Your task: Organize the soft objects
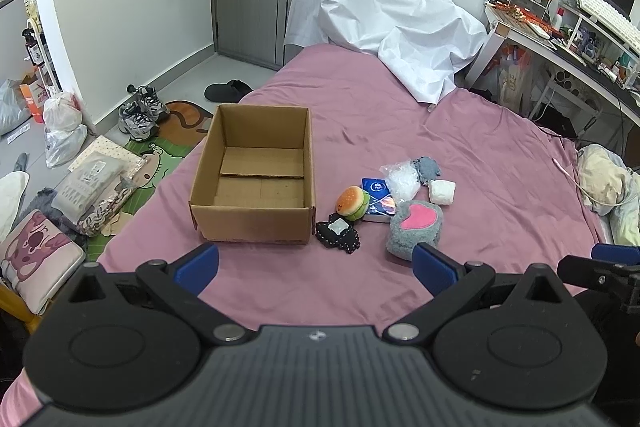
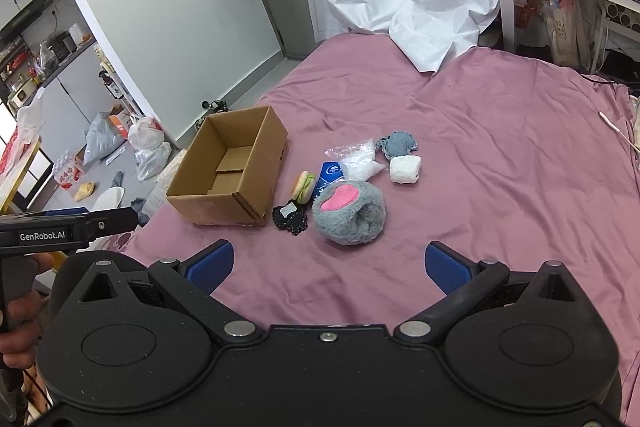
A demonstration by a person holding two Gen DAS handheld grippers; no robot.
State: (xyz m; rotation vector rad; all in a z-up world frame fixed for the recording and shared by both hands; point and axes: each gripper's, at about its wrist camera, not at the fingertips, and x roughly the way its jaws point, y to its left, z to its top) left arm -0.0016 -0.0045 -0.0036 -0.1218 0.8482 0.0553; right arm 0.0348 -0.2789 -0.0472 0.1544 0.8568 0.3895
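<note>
On the left of the bed (image 1: 400, 115), an open cardboard box (image 1: 256, 179) stands empty, its flaps folded flat inside. Just to its right lies the cluster of soft things: a black stitched pad (image 1: 337, 235) touching a burger plush (image 1: 353, 203), then a blue tissue pack (image 1: 376, 195), a clear plastic bag (image 1: 400, 179), a grey fluffy cushion with a pink heart (image 1: 416, 227), a small grey-blue knit piece (image 1: 427, 169) and a white roll (image 1: 442, 191).

The left gripper (image 1: 316, 267) hovers before the box with jaws spread wide and empty; the right gripper (image 2: 328, 263) is likewise wide open, empty, short of the cushion.

No item is in the box yet. A sound start, I judge, is the cushion: close on its fluffy rim rather than its broad top, lift clear of the neighbours, and lower it well inside the box walls.
</note>
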